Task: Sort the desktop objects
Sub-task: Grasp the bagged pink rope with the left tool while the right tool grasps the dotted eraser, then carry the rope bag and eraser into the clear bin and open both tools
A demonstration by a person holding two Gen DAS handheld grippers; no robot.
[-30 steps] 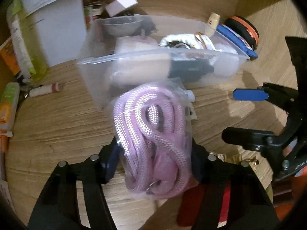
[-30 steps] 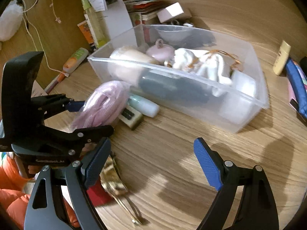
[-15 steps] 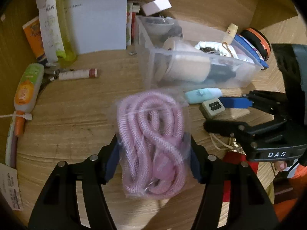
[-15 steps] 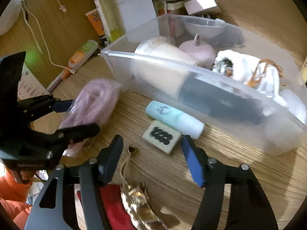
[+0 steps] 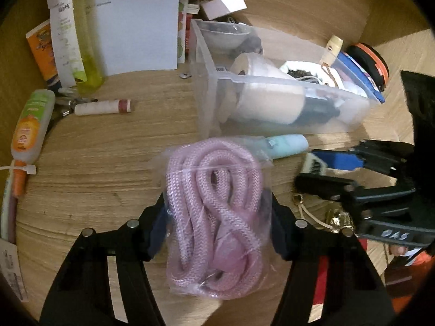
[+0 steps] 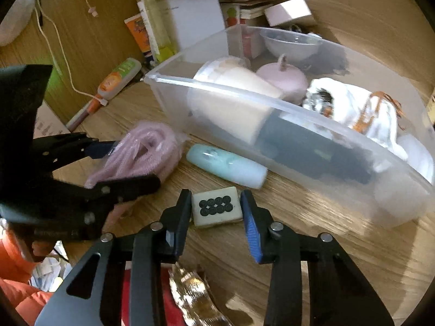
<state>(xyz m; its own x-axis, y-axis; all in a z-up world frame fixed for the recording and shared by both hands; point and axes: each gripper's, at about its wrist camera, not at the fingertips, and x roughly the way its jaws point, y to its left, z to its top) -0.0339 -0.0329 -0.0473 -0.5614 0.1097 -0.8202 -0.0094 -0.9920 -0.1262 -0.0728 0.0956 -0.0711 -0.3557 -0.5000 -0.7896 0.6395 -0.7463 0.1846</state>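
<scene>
My left gripper (image 5: 217,214) is shut on a clear bag of coiled pink rope (image 5: 214,212) and holds it over the wooden desk, left of the clear plastic bin (image 5: 206,62). The rope bag also shows in the right wrist view (image 6: 136,154). My right gripper (image 6: 214,206) is open, its jaws standing on either side of a white mahjong tile (image 6: 216,207) with black dots that lies on the desk. A pale teal tube (image 6: 225,165) lies between the tile and the bin (image 6: 272,103).
The bin holds a cream cup (image 6: 233,100), a pink lidded pot (image 6: 282,81), a dark item and white packets. Bottles, papers and a white box (image 5: 136,24) stand at the back left. An orange-green tube (image 5: 30,130) and a lip balm (image 5: 103,107) lie left. A gold item (image 6: 193,296) lies near.
My right gripper moved down and forward and narrowed around the mahjong tile. My left gripper drew back from the bin to the left, still holding the rope bag.
</scene>
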